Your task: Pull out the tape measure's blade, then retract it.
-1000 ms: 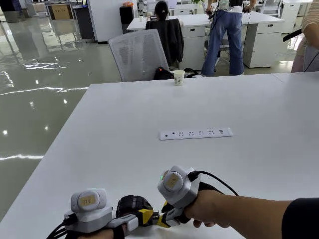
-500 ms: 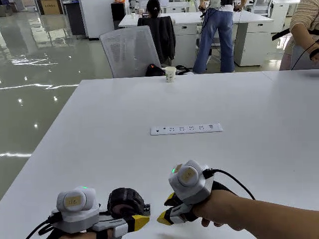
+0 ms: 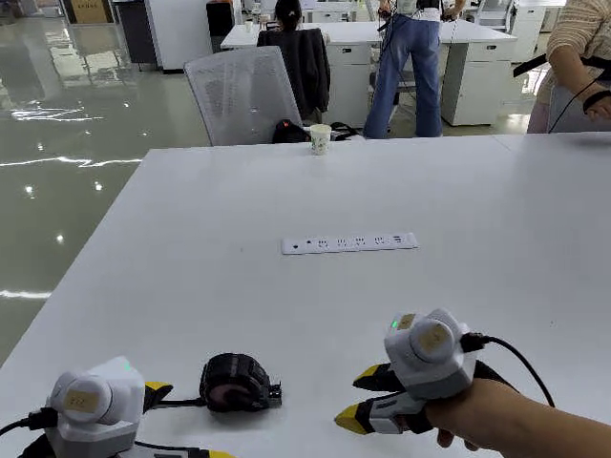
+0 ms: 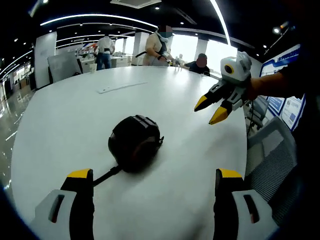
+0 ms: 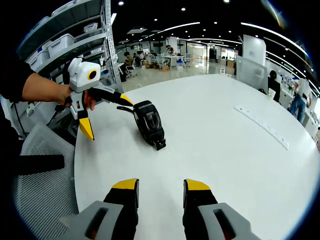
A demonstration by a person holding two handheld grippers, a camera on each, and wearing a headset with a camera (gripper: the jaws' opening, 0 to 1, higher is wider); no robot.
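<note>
Currently the tape measure (image 3: 237, 382) lies on the white table (image 3: 286, 305), near its front edge and between the two grippers, touched by neither pair of jaws. Case black, round, lying on its flat side. A short tab at the case mouth (image 5: 160, 145) points toward the right gripper (image 3: 358, 399); no length of blade shows drawn out. A thin black strap (image 4: 102, 176) runs from the opposite side of the case toward one jaw of the left gripper (image 3: 186, 420); cannot tell whether it touches that jaw. Left gripper: jaws spread wide, nothing between them, with the tape measure lying just ahead of them in the left gripper view. Right gripper: jaws parted by a narrower gap, nothing held; it is held off the tabletop to the right of the case, tips aimed toward it. Further back on the table lie a white power strip (image 3: 349, 242) and, at the far edge, a paper cup (image 3: 321, 138).
</note>
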